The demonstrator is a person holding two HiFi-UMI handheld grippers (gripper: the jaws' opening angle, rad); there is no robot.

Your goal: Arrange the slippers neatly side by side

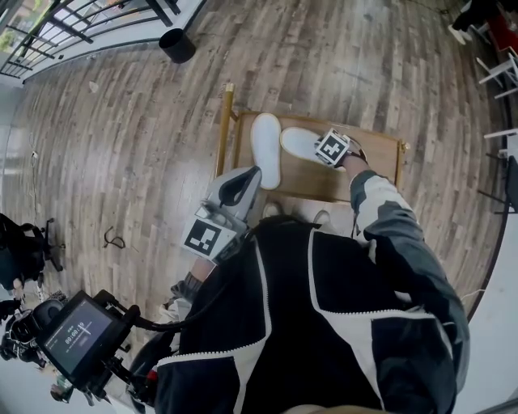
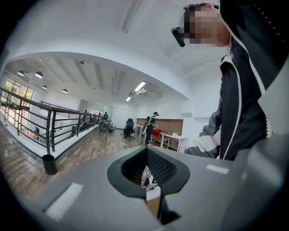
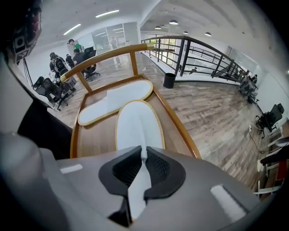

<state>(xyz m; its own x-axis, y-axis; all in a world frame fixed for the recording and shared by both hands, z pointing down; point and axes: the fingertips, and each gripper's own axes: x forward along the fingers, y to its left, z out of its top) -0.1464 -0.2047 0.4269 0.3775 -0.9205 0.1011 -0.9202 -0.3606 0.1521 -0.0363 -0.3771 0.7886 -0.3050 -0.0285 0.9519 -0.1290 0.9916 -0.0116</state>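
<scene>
Right claw (image 3: 143, 155): pinching edge of flat white fabric slipper (image 3: 137, 124) lying on low wooden rack (image 3: 179, 121), beside its twin (image 3: 113, 101). Left claw (image 2: 146, 162): closed, empty. Risk: thin pinch slipping, slipper bumping twin.

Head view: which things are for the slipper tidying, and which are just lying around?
For the job: held slipper, pinched by the right gripper; other slipper; wooden rack under both; left gripper, shut and empty.
Just lying about: black bin; white chairs; railing.
</scene>
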